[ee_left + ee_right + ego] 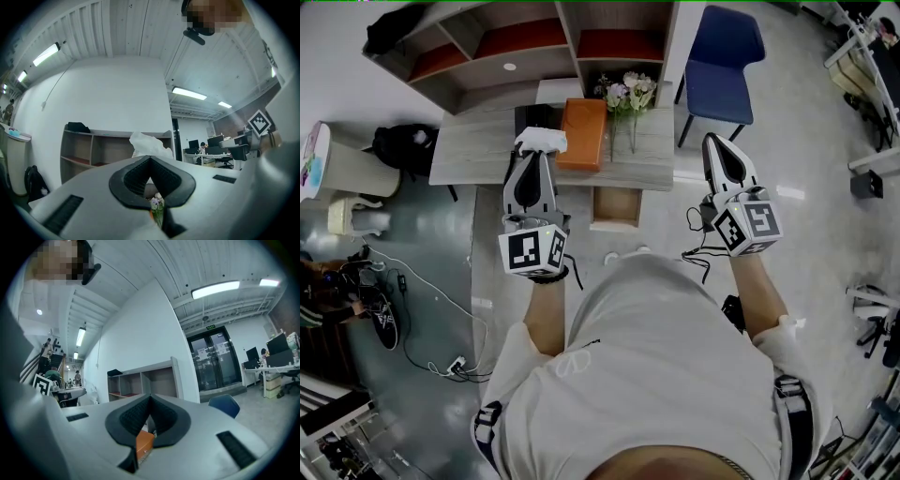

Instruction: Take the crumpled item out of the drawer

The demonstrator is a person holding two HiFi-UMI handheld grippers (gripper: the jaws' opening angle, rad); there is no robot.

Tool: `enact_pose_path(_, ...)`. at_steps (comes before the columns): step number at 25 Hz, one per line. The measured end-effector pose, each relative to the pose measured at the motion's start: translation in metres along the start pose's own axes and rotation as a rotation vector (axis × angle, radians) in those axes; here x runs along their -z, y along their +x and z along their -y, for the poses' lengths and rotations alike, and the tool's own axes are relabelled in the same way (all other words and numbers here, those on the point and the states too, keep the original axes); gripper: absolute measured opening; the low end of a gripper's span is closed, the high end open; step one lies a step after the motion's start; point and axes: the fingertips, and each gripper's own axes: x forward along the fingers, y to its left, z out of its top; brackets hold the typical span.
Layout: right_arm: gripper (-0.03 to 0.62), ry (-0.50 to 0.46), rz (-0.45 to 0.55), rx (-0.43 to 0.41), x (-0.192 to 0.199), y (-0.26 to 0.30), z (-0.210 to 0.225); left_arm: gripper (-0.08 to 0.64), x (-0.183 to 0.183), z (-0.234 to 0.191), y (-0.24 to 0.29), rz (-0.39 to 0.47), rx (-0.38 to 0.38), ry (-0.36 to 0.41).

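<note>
The crumpled item [542, 140] is a white wad of paper or plastic, pinched at the tip of my left gripper [540, 150] above the left part of the wooden desk [469, 150]. In the left gripper view the wad [147, 146] sticks up just past the closed jaws of that gripper [150, 159]. The open drawer [616, 207] juts out under the desk's front edge, between my two hands. My right gripper [718, 142] hovers right of the desk over the floor. Its jaws meet at the tip with nothing between them, as the right gripper view [150, 397] also shows.
An orange box [583, 134] and a vase of flowers [628, 94] stand on the desk. A shelf unit [525, 42] is behind it, and a blue chair [722, 61] stands at the back right. A black bag [398, 145] and cables [422, 309] lie on the floor to the left.
</note>
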Motion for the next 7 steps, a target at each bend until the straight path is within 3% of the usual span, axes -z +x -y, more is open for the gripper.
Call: enact_pose_path(7, 0.001, 0.016, -0.006, 0.002, 0.0052, 0.0005, -0.0006, -0.003, 0.0038, -0.0015, -0.0027, -0.007, -0.005, -0.002)
